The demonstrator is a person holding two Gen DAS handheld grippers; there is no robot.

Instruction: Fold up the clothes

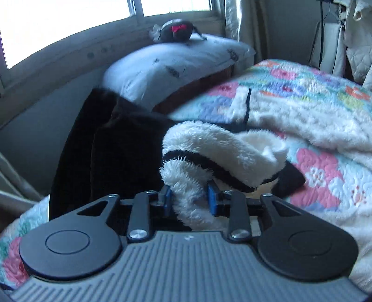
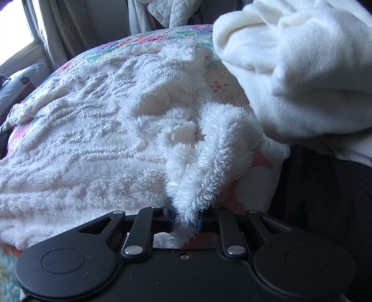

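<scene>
a home bedroom. a bed under a floral patchwork quilt (image 1: 325, 176) fills the view, with a white printed pillow (image 1: 172, 69) at its head and a small dark plush toy with a red bow (image 1: 177, 30) on top. a window (image 1: 69, 21) with pale curtains (image 1: 234, 23) sits behind; clothes hang (image 1: 355, 34) in the corner.

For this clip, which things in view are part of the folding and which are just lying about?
Part of the job:
- white fleece garment with black trim
- left gripper, shut on its trimmed edge
- right gripper, shut on another edge

Lying about:
- floral quilt underneath
- pillow
- dark plush toy on the pillow
- black fabric beside the garment
</scene>
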